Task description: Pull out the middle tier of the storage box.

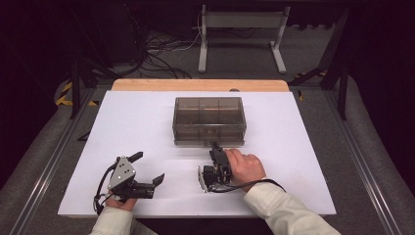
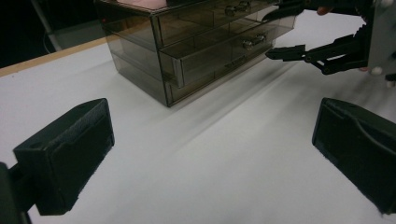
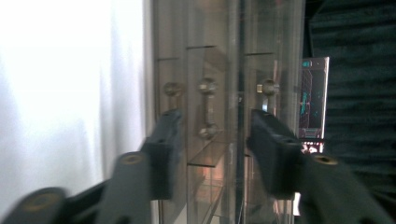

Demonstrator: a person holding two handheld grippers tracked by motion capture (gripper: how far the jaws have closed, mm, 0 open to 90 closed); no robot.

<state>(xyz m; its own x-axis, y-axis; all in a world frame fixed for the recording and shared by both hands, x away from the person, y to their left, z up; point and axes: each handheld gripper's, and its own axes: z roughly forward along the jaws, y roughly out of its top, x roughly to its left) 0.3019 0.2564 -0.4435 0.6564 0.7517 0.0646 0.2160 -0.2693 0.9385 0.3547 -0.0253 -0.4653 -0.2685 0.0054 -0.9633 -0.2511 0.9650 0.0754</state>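
Smoky clear drawer box (image 1: 209, 120), mid-table, upright

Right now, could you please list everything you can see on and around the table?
Drawer box: one, smoky see-through plastic, middle of the white table top, toward the far side; lower drawer pulled out a little.
Drawer knobs: several, metallic, on the drawer fronts.
Table top: one, white, with a wooden strip along its far edge.
Grey stand: one, on the floor beyond the table.
Cables: a tangle, dark and white, on the floor left of the stand.
Left gripper: black, open, near left of the table, nothing between its jaws.
Right gripper: black, open, just before the drawer box front.
Sleeves: two, pale, near edge.
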